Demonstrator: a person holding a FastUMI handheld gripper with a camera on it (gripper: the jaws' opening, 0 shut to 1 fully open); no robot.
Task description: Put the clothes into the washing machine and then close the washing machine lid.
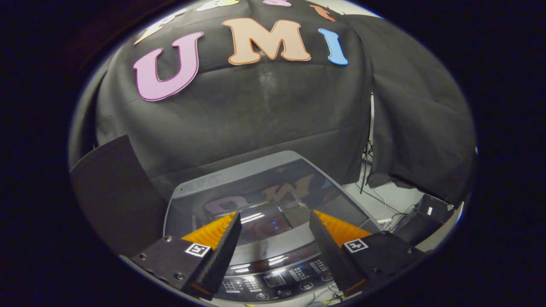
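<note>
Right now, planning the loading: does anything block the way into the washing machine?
Yes: the lid lies flat on top of the washing machine, covering its opening, just beyond the open, empty claw.

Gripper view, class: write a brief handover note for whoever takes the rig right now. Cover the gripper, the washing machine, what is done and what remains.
Gripper: open, fingers spread and holding nothing, above the front of the washing machine.
Lid: glass, lying flat and closed on the machine, just ahead of and beyond the fingers.
Control panel: between and below the fingers.
Clothes: whether any lie under the lid I cannot tell, as the glass reflects.
Done: lid looks closed.
Left: probably nothing beyond confirming the clothes are inside.
</note>
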